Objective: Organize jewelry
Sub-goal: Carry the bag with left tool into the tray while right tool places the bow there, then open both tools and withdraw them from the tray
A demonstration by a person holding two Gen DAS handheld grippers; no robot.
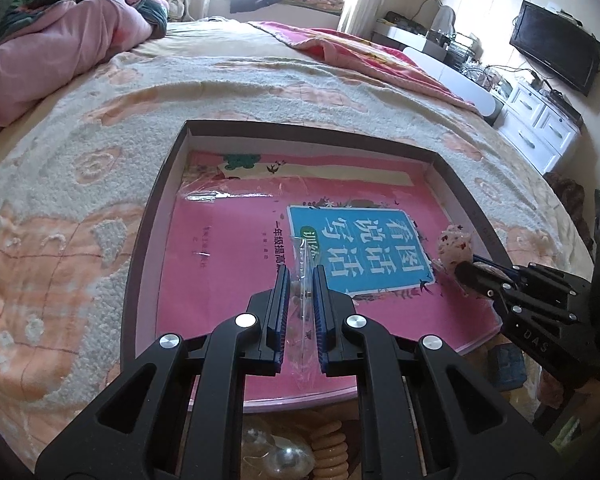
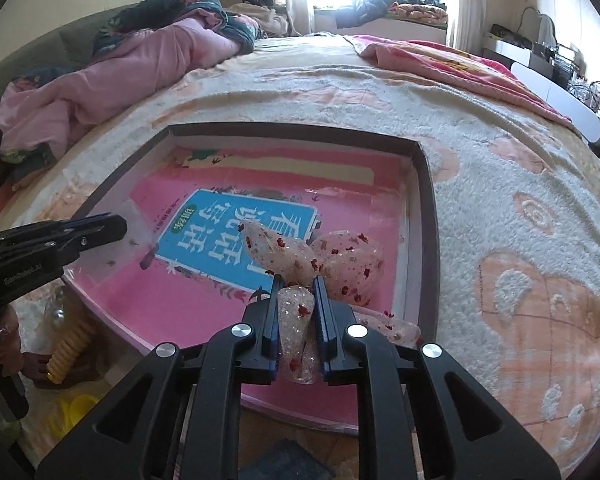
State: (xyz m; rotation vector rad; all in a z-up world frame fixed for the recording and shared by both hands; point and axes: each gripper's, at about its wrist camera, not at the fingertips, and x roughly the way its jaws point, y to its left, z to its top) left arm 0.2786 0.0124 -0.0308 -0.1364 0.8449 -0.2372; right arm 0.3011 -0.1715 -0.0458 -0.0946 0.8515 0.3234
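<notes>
A dark-rimmed shallow box (image 1: 156,208) lies on the bed with a pink book (image 1: 228,280) inside; the box also shows in the right wrist view (image 2: 424,184). My left gripper (image 1: 301,276) is shut on a small clear plastic bag (image 1: 302,320) above the book. From the right wrist view the bag (image 2: 140,240) hangs from the left gripper (image 2: 120,226). My right gripper (image 2: 296,284) is shut on a translucent pink bow hair accessory (image 2: 332,260) speckled with red, held over the box's right side. The bow (image 1: 454,246) and the right gripper (image 1: 462,270) show at the right of the left wrist view.
A cream and peach blanket (image 1: 80,200) covers the bed. Pink quilts (image 1: 60,48) lie at the far left. A yellow coiled hair tie (image 1: 332,452) and a clear round item (image 1: 288,460) lie near the box's front edge. A white dresser (image 1: 540,128) and TV (image 1: 556,52) stand at right.
</notes>
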